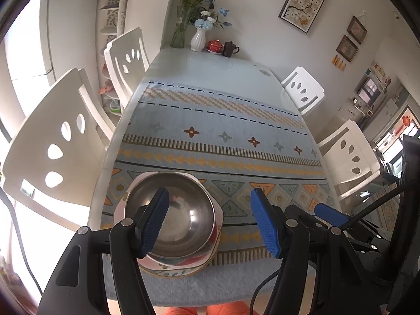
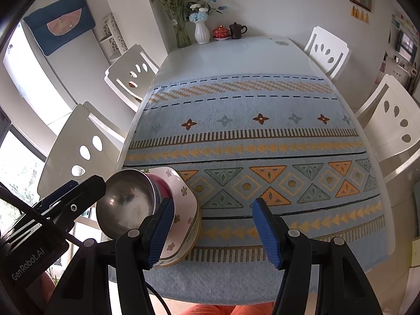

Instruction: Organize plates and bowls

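One stack sits at the counter's (image 2: 262,57) 7 o'clock corner on the patterned blue runner (image 2: 236,120): round stainless-steel bowl (image 1: 173,210) nested in a red bowl (image 2: 161,187), on floral pink-white scalloped plates (image 2: 183,197). Left gripper (image 1: 210,218) and right gripper (image 2: 212,228) both hang open, holding nothing. Steel likely light and slick, so pinch its rim; plates are probably ceramic, chip-prone, heavier: lift by the edge.

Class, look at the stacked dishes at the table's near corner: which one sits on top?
The shiny steel bowl is uppermost, nested in a red bowl, above the pink flowered plate. It alone is bare metal.
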{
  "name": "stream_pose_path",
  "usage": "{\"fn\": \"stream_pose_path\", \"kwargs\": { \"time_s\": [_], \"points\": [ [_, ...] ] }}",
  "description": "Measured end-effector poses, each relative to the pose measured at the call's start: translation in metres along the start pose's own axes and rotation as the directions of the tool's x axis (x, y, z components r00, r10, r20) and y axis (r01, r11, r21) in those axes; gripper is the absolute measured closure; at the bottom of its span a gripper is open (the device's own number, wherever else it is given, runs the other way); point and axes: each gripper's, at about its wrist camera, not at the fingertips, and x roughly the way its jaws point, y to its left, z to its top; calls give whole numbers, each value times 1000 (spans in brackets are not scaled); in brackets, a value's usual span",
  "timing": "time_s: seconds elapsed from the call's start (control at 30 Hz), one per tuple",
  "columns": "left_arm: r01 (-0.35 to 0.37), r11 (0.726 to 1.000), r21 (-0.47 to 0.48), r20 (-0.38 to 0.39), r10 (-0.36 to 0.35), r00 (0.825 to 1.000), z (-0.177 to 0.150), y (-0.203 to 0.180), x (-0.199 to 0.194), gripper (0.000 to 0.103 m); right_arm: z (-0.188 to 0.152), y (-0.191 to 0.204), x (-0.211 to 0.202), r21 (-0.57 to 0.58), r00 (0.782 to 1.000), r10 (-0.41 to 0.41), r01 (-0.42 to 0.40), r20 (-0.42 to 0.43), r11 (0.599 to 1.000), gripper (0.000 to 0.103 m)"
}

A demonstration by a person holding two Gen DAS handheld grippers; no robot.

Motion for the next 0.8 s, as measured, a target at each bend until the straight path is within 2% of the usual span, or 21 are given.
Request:
{"fn": "stream_pose_path", "kwargs": {
  "time_s": [0.5,0.8],
  "points": [
    [0,1000,-28,11,0,1000,7,2,2,41,-11,-6,-5,37,1000,19,-19,19,999,43],
    [37,999,15,13,-37,999,14,-23,7,41,-15,-34,-9,129,1000,21,-22,10,991,43]
  ]
}}
